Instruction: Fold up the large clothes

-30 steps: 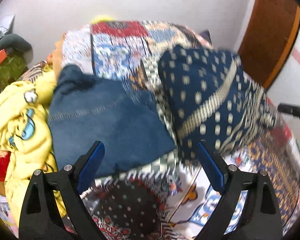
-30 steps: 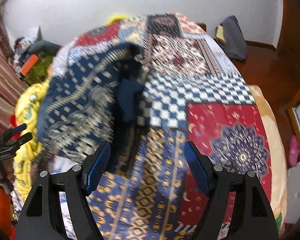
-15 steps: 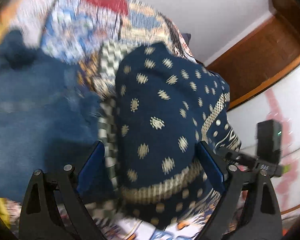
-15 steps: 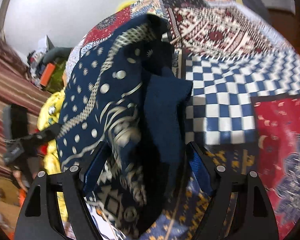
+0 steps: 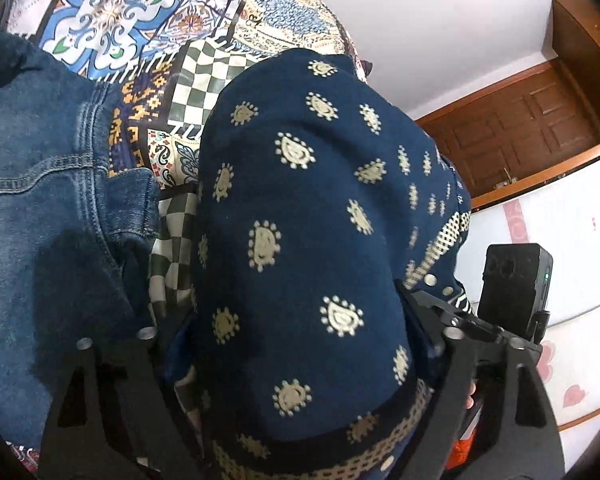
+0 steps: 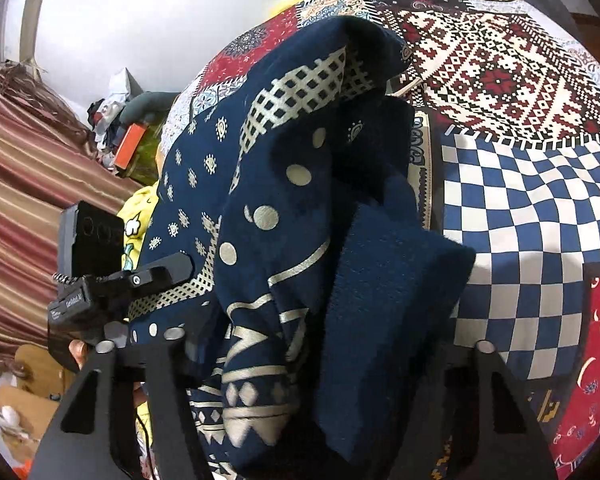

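Two claws close in on one navy patterned garment, which lies heaped on the patchwork bed cover; the step in hand looks like taking hold of its near edge to start a fold.

Left wrist view: the left claw has the garment's rounded fold bulging between its fingers, and its jaws have just been closing; whether the pads press yet I cannot tell, since cloth hides them. Left of the garment lie folded blue jeans, just beside it; right of it the other claw's camera block shows, close.

Right wrist view: the right claw straddles a thick bunched flap of the same garment; its jaws too have just been closing, pads hidden. Right of the garment the checked part of the bed cover lies bare, so there is room to spread; left of it yellow clothing crowds in.

Next, I judge, both need a firm pinch, then a lift together.
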### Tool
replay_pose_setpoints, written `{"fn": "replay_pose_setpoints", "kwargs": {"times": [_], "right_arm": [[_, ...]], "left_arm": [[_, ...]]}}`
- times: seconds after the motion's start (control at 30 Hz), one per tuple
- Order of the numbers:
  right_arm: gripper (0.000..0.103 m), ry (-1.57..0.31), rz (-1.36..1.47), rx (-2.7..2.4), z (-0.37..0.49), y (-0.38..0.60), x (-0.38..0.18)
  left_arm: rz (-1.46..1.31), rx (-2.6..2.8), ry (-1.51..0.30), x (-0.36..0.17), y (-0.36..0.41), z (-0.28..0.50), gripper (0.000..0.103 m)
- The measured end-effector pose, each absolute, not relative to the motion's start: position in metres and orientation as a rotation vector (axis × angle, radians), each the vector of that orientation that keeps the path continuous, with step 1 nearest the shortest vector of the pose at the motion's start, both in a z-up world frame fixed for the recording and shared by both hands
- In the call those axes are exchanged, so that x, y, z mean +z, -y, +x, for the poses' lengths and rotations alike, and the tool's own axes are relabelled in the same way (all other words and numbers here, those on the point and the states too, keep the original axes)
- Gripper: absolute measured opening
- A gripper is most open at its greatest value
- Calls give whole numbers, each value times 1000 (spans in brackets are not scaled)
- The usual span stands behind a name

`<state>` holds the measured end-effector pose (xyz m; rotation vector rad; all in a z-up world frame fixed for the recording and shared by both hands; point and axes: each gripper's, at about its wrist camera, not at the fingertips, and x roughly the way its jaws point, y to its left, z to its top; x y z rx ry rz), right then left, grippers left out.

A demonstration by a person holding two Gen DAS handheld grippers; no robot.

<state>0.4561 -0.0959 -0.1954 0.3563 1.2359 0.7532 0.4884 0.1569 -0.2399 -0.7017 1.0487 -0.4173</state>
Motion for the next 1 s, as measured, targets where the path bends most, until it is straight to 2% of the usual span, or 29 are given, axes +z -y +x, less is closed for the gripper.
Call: {"fn": "replay_pose_setpoints", "kwargs": {"times": [0.07, 0.2, 0.43, 0.6, 0.7, 1.0], "right_arm": [[35, -1224, 357, 755, 456, 97, -191], [28, -1192, 296, 773, 443, 83, -167], [26, -1057, 223, 848, 427, 40, -99], [26, -1012, 208, 893, 421, 4, -77], [26, -1017, 197, 922, 424, -29, -85], [26, -1192, 156, 943, 449, -120, -175]], "left_arm": [[-674, -402, -1040, -230, -155, 481, 73], [-613, -393, -1002, -199, -150, 466, 66], [-558, -397, -849, -124, -178, 426, 63], [-567, -360, -801, -99, -221, 407, 61], [-589, -328, -794, -103, -252, 396, 61], [-769, -197, -911, -201, -348, 406, 61]]}}
